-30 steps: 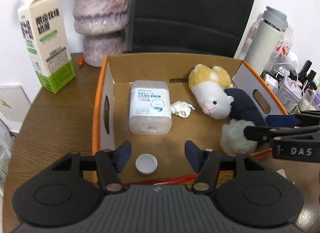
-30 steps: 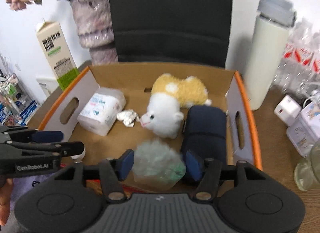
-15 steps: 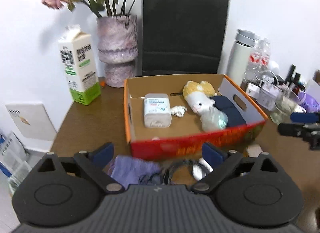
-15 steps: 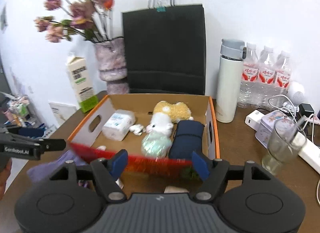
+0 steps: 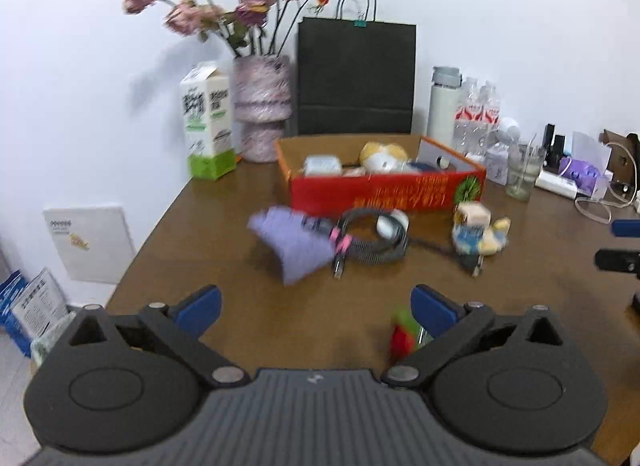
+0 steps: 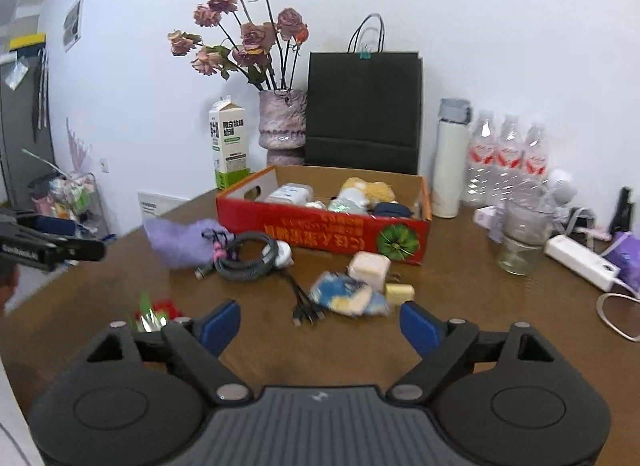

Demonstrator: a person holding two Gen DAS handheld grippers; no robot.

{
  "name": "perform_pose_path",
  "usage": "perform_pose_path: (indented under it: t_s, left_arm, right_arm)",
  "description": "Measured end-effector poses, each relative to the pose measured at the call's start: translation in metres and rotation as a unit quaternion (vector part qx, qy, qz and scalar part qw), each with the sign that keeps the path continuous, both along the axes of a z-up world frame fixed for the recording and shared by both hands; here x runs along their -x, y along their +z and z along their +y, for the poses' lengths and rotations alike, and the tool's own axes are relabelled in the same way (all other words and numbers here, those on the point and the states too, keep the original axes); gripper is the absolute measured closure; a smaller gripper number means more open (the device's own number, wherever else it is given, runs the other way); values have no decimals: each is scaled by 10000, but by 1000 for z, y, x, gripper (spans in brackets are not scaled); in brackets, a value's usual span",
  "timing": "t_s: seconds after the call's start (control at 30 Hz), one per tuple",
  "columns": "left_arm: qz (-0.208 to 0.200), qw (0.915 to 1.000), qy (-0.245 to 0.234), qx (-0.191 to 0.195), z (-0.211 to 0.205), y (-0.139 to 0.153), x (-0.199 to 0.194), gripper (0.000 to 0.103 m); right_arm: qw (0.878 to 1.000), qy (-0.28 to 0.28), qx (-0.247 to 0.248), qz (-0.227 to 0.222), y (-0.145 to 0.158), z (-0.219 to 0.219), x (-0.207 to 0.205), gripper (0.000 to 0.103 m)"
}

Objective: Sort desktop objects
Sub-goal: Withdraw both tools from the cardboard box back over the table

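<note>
A red cardboard box (image 5: 384, 191) (image 6: 320, 229) stands mid-table and holds a plush toy, a wipes pack, a dark pouch and other items. In front of it lie a purple cloth (image 5: 292, 242) (image 6: 180, 240), a coiled grey cable (image 5: 372, 240) (image 6: 248, 256), a blue-yellow toy (image 5: 478, 231) (image 6: 348, 296) and a beige cube (image 6: 369, 269). A red-green item (image 5: 402, 336) (image 6: 154, 312) lies near the front. My left gripper (image 5: 316, 306) is open and empty, well back from the box. My right gripper (image 6: 320, 320) is open and empty, just short of the blue-yellow toy.
A milk carton (image 5: 208, 121), a vase of dried flowers (image 5: 262, 109), a black paper bag (image 5: 356, 77) and a white flask (image 6: 450, 159) stand behind the box. Water bottles (image 6: 508, 161), a glass (image 6: 520, 242) and a power strip (image 6: 580, 262) crowd the right side.
Both grippers have pulled up and far back from inside the box to above the table's near side, and both have opened wider. The green fluffy ball stays in the box.
</note>
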State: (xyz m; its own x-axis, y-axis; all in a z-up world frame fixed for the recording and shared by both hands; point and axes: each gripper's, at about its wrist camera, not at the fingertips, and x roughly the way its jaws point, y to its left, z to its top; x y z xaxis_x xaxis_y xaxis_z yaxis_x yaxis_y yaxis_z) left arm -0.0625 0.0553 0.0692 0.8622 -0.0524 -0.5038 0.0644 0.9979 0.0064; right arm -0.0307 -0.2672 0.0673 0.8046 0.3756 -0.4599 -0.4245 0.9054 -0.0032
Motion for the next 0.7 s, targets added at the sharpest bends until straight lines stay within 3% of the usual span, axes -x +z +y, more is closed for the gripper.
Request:
perform_pose_path:
  t_s: [0.1, 0.27, 0.37, 0.53, 0.7]
  left_arm:
    - [-66, 9996, 282, -54, 1, -20, 25, 0]
    - [-315, 9984, 233, 415, -1, -34, 65, 0]
    - [-308, 9978, 350, 477, -8, -34, 74, 0]
    - [-448, 9977, 421, 280, -18, -33, 86, 0]
    - [-400, 9978, 440, 298, -17, -35, 80, 0]
  right_arm:
    - [9995, -270, 174, -80, -25, -3, 24, 15]
    - [9980, -534, 273, -220, -52, -3, 61, 15]
    - [9978, -475, 226, -415, -55, 5, 80, 15]
    - [9976, -478, -297, -397, -47, 2, 103, 15]
    - [9968, -551, -241, -535, -42, 4, 109, 13]
